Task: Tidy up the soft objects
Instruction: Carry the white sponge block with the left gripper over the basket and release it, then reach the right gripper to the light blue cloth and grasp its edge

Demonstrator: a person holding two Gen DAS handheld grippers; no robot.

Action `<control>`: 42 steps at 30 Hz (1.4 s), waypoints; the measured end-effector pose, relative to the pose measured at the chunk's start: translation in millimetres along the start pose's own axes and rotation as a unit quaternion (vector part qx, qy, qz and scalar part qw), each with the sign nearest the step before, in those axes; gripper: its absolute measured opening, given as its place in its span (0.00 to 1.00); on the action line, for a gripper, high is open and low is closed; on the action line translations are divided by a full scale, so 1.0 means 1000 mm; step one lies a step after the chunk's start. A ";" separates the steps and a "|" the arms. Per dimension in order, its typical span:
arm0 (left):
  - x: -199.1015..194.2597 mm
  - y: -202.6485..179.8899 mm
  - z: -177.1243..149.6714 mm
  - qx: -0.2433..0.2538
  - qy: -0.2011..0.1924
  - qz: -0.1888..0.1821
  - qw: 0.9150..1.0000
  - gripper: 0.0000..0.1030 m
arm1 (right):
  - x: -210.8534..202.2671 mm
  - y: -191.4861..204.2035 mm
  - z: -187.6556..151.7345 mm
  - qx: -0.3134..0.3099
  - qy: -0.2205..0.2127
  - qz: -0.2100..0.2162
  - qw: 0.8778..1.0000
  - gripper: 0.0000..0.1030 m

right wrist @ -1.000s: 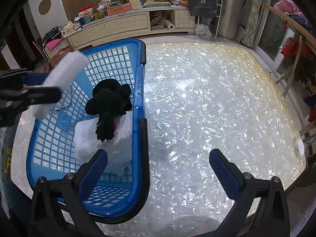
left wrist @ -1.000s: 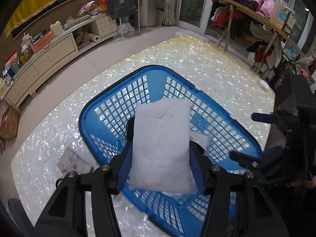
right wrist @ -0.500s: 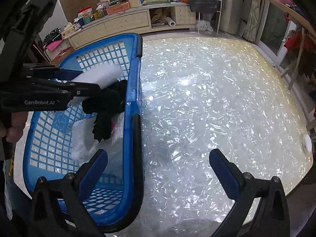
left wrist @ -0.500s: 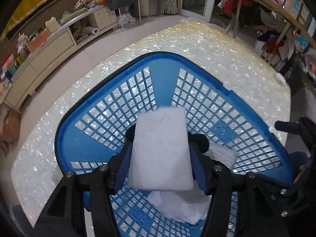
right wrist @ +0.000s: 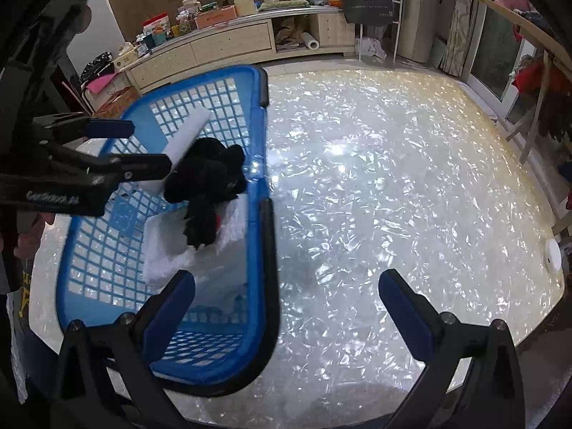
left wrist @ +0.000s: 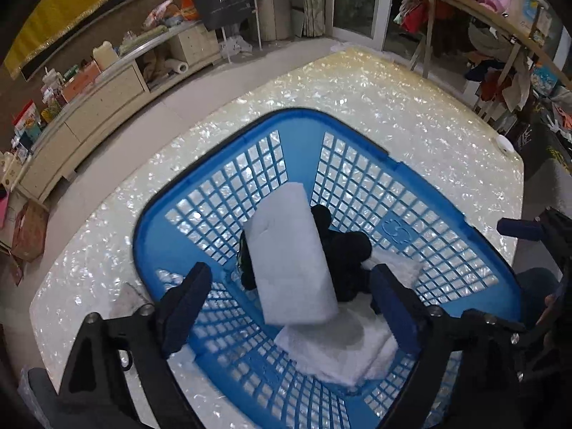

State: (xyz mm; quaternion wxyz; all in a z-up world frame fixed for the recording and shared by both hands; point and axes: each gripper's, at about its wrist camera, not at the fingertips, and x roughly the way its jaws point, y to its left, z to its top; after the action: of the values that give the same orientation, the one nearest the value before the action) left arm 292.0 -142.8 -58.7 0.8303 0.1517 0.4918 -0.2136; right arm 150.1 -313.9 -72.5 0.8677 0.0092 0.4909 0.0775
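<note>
— White foam pad [left wrist: 291,261]: where is it recorded?

— It is found inside the blue basket [left wrist: 357,125], tilted, its upper end propped toward the lattice wall and its lower end over a white folded cloth [left wrist: 339,343] on the basket floor. It is seen leaning against a black plush item [left wrist: 348,254], which lies partly on that cloth. From the right wrist view the pad [right wrist: 187,136] is seen edge-on, behind the plush [right wrist: 207,189].

— Is the pad gripped?

— No. The left gripper [left wrist: 286,307] is noted with its jaws spread wide, having just been opening; the pad sits between them, but neither blue finger is pressed on it. Clear gaps are seen on both sides.

— And the other tool?

— The right gripper [right wrist: 286,307] is recorded with jaws apart and nothing between them. It is held over the basket's near rim [right wrist: 266,250] and the pearly table top [right wrist: 393,196].

— Surroundings?

— The basket is set on that shimmering table. A small white round object [right wrist: 552,255] is noted at the table's right edge. A cluttered sideboard [right wrist: 228,43] is seen along the far wall, and a dark bag [right wrist: 366,3] is hung on a rack beside it.
</note>
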 end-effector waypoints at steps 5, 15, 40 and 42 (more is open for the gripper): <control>-0.032 -0.004 -0.016 0.011 -0.018 0.004 1.000 0.88 | -0.021 0.012 0.000 -0.009 -0.015 -0.002 1.000 1.00; -0.101 0.002 -0.064 -0.007 -0.052 0.015 0.999 1.00 | -0.059 0.051 0.002 -0.036 -0.043 0.007 0.998 1.00; -0.160 0.114 -0.207 -0.139 -0.051 0.070 0.987 1.00 | -0.014 0.212 0.029 -0.171 -0.018 0.078 0.982 1.00; -0.156 0.124 -0.215 -0.148 -0.045 0.073 0.985 1.00 | -0.007 0.221 0.031 -0.176 -0.011 0.084 0.981 1.00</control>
State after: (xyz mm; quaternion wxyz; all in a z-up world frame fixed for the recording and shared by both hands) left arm 126.3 95.3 -17.3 0.8780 0.0533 0.4681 -0.0843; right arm 144.9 -94.4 -30.3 0.8514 -0.1017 0.4576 0.2352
